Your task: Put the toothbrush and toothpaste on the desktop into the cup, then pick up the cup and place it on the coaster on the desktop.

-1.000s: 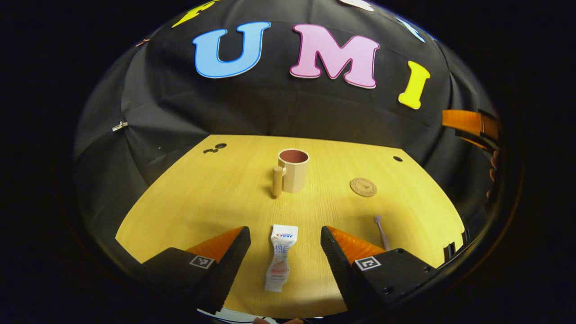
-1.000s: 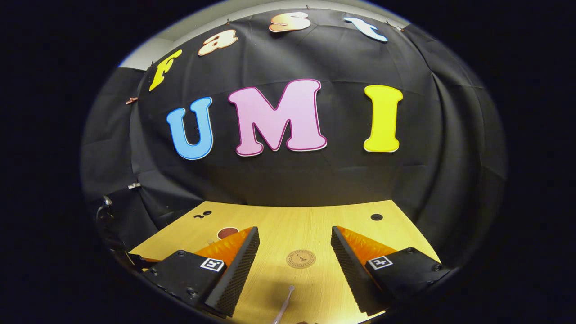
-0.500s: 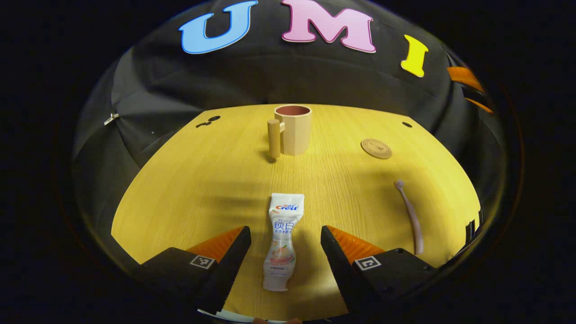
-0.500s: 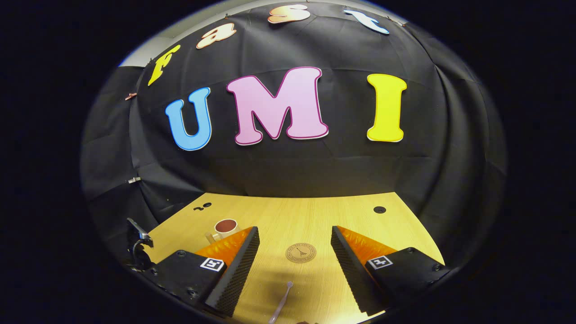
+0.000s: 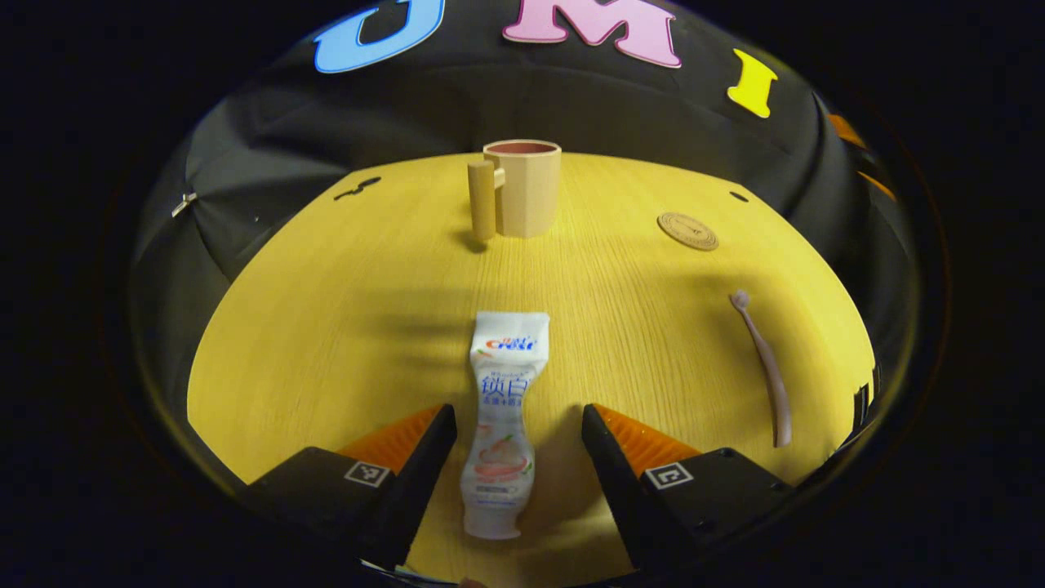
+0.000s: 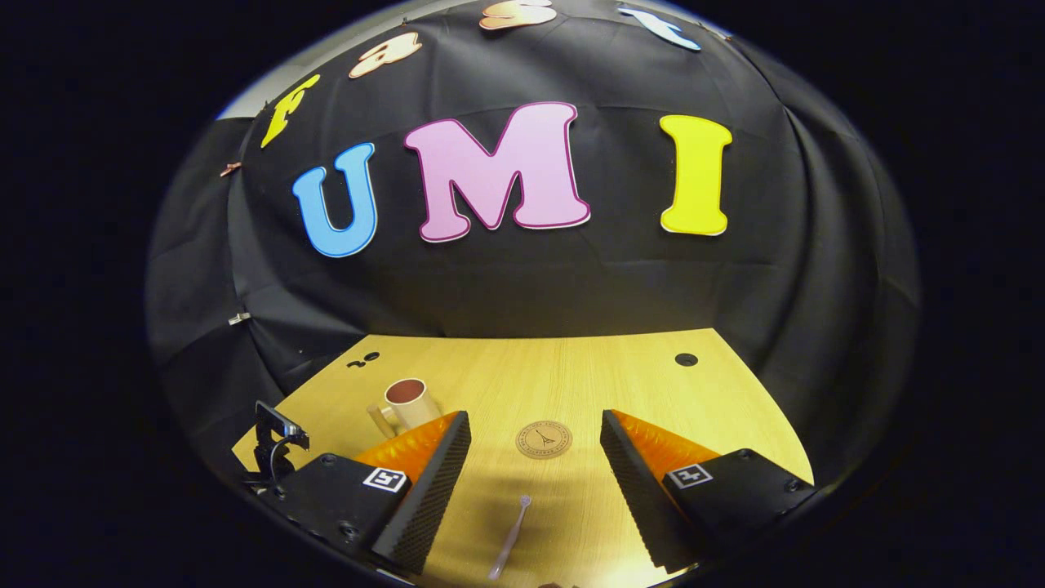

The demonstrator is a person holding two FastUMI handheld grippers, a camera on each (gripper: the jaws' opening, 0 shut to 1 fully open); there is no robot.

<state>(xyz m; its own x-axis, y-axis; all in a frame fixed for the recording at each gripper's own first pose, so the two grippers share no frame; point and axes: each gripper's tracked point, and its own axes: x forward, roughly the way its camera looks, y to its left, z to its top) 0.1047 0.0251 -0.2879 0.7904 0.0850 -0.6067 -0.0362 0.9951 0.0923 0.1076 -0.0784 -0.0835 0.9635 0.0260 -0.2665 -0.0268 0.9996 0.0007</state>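
One toothpaste tube lies flat on the wooden surface, cap end toward the camera in the left gripper view, crimped end pointing at the cup. Left tongs are spread wide, one finger on each side of the tube's lower half, not touching it, nothing gripped.

One cup, tan with a reddish inside, stands upright at the far side of the surface, and its thick straight handle is on the left in the left gripper view. In the right gripper view the cup sits partly behind the left-hand finger of that view.

One round coaster, bare, is well right of the cup in the left gripper view. In the right gripper view the coaster lies between and beyond the two fingers.

One toothbrush lies flat near the right edge of the surface, head toward the coaster, well apart from the tube. In the right gripper view the toothbrush lies between the fingers, head end pointing to the coaster, handle running out at the bottom.

Right tongs are released and wide apart, not touching the toothbrush, holding nothing.

Count: 1 tube, 1 toothbrush, 1 cup, 1 coaster, 2 tongs. Cup interior shows nothing inside as far as visible.

A small dark hole is in the far right corner of the surface.
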